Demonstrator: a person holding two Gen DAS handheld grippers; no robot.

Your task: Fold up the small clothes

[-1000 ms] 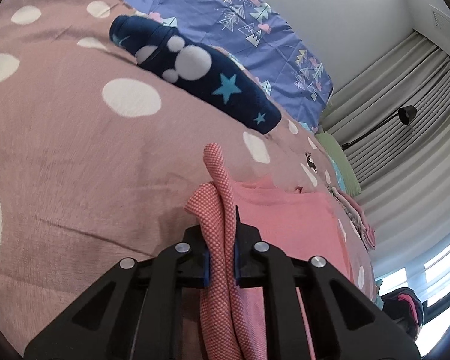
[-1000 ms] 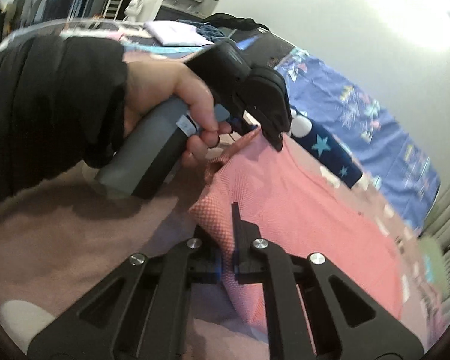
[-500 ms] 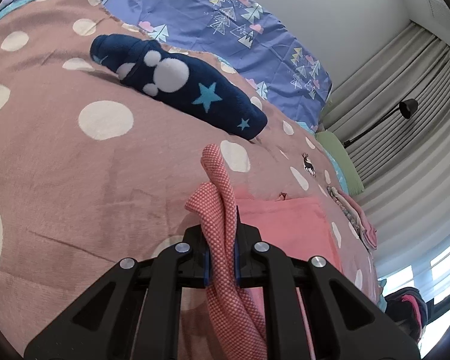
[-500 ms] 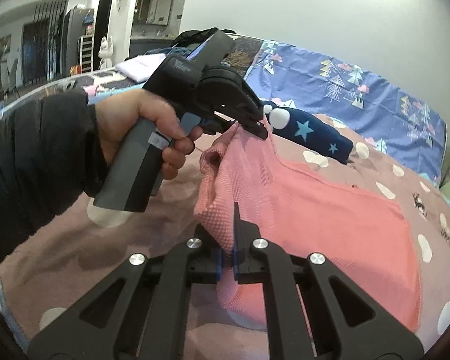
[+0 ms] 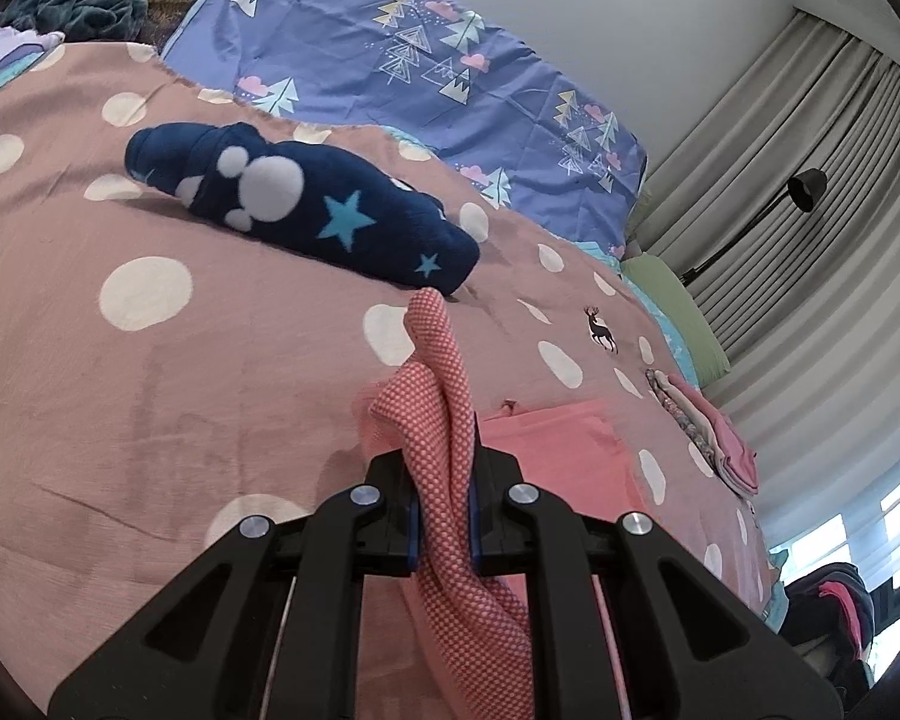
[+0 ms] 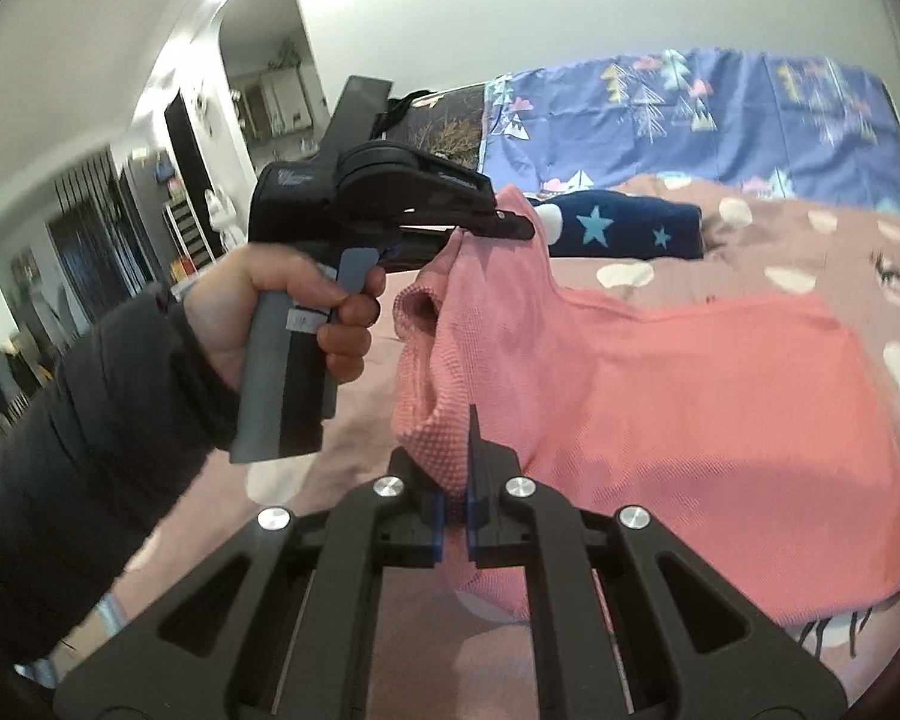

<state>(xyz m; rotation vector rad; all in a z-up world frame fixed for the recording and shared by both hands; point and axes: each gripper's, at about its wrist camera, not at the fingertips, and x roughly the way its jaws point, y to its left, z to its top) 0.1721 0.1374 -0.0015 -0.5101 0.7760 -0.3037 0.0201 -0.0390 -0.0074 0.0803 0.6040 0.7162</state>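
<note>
wall (image 5: pixel 660 12): white | curtains (image 5: pixel 810 192): grey | bedspread (image 5: pixel 150 390): pink, dotted | lamp (image 5: pixel 807 189): black

You get no readable text anywhere. Small pale marking on black body of left claw (image 6: pixel 498 222) too blurred to read. White sticker on its grey handle (image 6: pixel 282 384) also illegible.
</note>
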